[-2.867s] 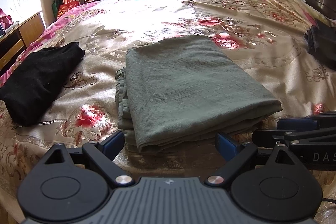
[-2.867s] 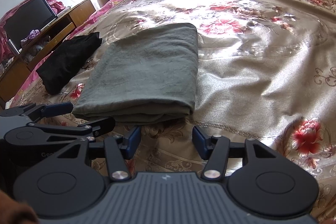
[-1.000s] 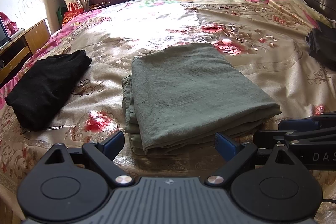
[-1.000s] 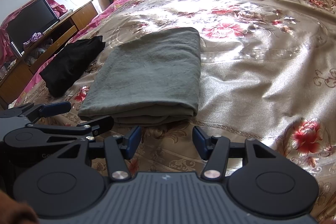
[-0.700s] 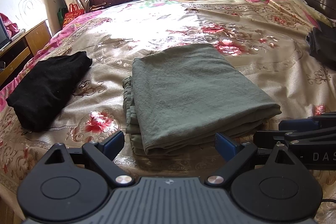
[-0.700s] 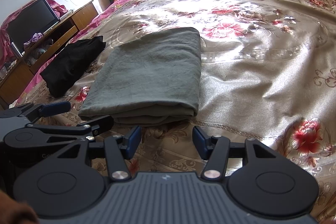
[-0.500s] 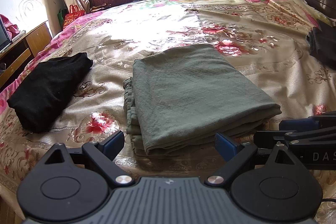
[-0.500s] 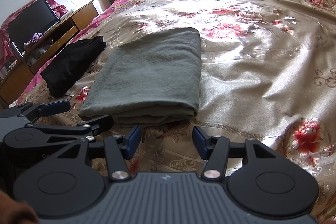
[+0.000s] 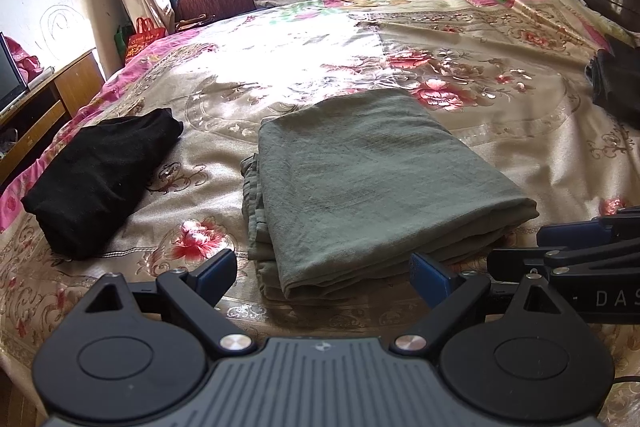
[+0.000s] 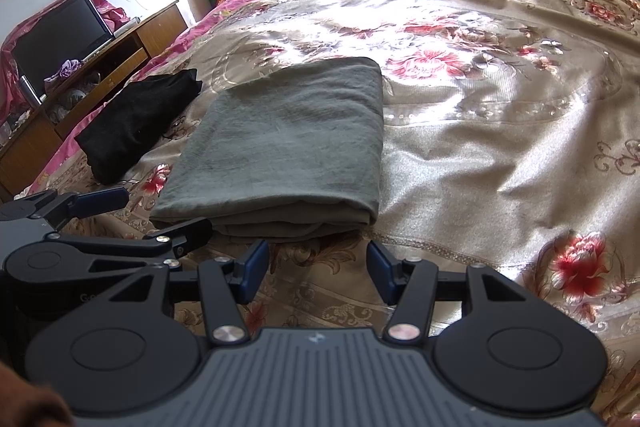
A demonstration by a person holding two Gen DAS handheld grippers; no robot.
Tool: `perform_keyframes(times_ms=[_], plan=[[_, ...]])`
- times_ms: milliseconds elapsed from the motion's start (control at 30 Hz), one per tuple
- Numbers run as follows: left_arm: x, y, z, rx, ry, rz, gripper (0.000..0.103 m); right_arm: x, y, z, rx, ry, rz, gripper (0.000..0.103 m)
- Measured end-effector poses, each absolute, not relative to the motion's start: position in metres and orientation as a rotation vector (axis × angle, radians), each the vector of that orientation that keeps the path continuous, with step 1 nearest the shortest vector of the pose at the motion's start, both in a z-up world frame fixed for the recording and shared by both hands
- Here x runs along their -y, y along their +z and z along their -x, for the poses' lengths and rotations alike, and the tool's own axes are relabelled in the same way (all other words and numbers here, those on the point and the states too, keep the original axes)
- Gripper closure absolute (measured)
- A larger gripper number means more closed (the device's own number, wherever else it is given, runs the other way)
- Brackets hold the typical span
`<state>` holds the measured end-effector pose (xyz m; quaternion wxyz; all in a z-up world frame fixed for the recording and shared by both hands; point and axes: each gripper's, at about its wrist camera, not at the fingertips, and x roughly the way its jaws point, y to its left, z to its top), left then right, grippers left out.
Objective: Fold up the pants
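A folded black cloth bundle [image 9: 100, 157] is lying on the floral satin bedspread [image 9: 500, 75]. A dark flat-screen television [image 10: 60, 39] is sitting on a wooden cabinet [image 10: 120, 59] beside the bed.

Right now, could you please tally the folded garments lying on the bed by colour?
Green: 1, the folded green pants.
Black: 2, the black bundle left of them and the dark garment at the right edge.
Total: 3.

"DAS", apparently cut off, right claw [image 9: 576, 239]
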<state>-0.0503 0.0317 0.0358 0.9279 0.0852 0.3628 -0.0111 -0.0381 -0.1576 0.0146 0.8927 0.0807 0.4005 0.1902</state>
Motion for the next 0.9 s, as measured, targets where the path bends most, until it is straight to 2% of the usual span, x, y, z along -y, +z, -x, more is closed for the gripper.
perform_keyframes(times_ms=[900], plan=[[-0.0278,0.0359,0.0521,-0.726,-0.001,-0.220,0.000,0.1561,0.0147,0.0390,-0.829,0.394,-0.154,0.048]])
